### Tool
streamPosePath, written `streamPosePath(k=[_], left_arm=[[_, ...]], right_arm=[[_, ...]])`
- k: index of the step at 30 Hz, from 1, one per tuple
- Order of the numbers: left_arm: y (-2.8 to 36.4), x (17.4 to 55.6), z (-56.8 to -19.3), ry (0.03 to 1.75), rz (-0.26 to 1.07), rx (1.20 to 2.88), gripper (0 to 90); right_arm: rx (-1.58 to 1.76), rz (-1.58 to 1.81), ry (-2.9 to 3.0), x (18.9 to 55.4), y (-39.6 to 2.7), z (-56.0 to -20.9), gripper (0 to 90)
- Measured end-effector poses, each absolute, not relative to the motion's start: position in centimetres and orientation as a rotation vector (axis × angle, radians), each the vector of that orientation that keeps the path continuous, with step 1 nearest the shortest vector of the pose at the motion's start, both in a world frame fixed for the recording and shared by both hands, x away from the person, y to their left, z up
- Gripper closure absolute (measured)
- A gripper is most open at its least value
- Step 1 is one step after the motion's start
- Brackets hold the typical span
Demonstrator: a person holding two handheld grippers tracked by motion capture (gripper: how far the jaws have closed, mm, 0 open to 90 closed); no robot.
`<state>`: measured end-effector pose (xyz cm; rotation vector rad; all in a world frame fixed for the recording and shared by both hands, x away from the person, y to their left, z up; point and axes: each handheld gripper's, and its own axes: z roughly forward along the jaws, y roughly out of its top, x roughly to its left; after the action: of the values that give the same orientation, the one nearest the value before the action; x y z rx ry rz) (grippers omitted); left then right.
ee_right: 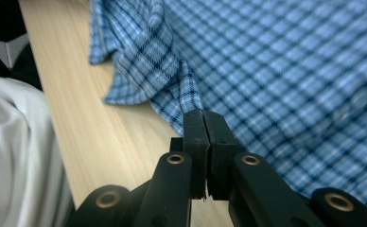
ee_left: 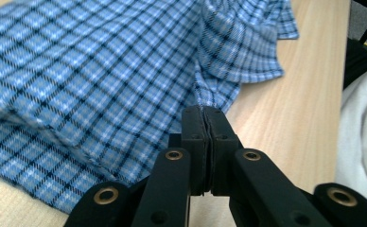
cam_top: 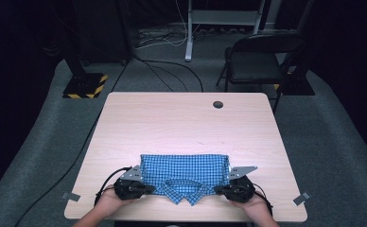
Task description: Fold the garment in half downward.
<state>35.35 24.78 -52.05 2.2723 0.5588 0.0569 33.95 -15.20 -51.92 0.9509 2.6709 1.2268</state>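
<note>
A folded blue checked shirt [cam_top: 184, 174] lies near the front edge of the table, collar [cam_top: 187, 185] toward the person. My left gripper [cam_top: 149, 188] sits at the shirt's left front corner. In the left gripper view its jaws [ee_left: 203, 112] are pressed together on a pinch of the shirt's cloth [ee_left: 101, 80] beside the collar. My right gripper [cam_top: 218, 189] sits at the right front corner. In the right gripper view its jaws [ee_right: 203, 116] are likewise closed on a fold of the shirt [ee_right: 276, 71] next to the collar flap [ee_right: 139, 52].
The wooden table [cam_top: 186, 123] has a cable hole [cam_top: 218, 104] at the far side and bare room beyond the shirt. Clips [cam_top: 71, 196] [cam_top: 302, 197] sit at its front corners. A black chair [cam_top: 259, 59] and cables stand on the floor behind.
</note>
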Motion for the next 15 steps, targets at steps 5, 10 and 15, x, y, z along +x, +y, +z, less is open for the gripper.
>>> streamPosePath(k=[5,10,15], left_arm=[[24.7,35.7,-52.5,0.575,0.057,2.285,83.9],[24.9,36.3,-52.7,0.607,0.058,2.258,81.4],[24.8,37.7,-52.6,0.637,0.096,2.259,80.1]], right_arm=[[0.983,1.222,2.681,34.2,-15.0,-52.9,88.0],[1.012,1.260,2.668,34.7,-15.4,-53.1,88.0],[1.020,1.245,2.645,35.9,-15.0,-53.0,87.8]])
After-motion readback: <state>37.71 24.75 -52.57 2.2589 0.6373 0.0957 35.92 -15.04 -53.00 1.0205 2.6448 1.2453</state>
